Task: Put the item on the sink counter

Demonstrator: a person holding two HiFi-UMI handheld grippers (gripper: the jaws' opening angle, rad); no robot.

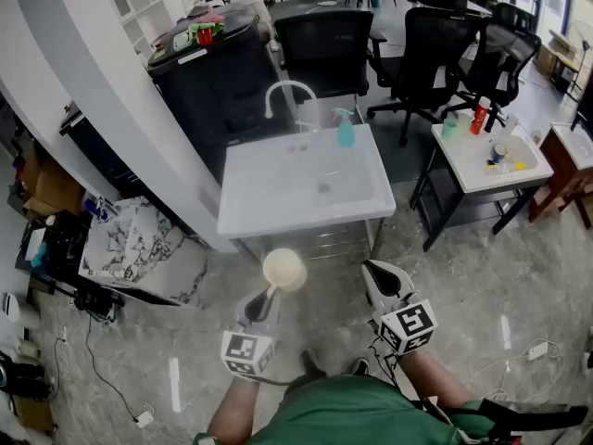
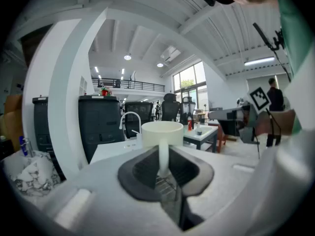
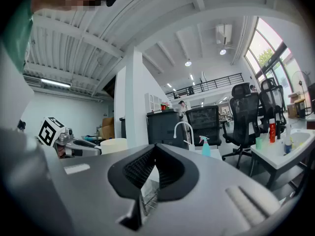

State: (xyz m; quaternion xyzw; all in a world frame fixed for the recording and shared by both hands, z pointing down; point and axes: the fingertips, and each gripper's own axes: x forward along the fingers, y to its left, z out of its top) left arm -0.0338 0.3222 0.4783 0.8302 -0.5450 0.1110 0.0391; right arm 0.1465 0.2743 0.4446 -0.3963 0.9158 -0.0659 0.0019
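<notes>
— From where does the head view look?
— From high up, steeply down; the sink surface (image 1: 278, 209) lies just ahead.
— And the gripper views?
— They sit low and level, looking along the left tongs (image 2: 163, 168) and right tongs (image 3: 150, 173). All three views share the faucet (image 1: 290, 82) and the cup (image 1: 284, 269).

Two grippers: left gripper (image 1: 273, 293), right gripper (image 1: 373, 272). One marker cube each, two total (image 1: 247, 352) (image 1: 409, 326). One cream cup (image 1: 284, 270). One white sink bench (image 1: 278, 213) with one faucet (image 1: 289, 86) and one teal spray bottle (image 1: 346, 130). Three black office chairs (image 1: 324, 49) (image 1: 434, 44) (image 1: 508, 58) near it; more far back, too small to count. One second white bench (image 1: 468, 170), one red bottle (image 1: 479, 116) on it. One dark cabinet (image 1: 218, 86).
</notes>
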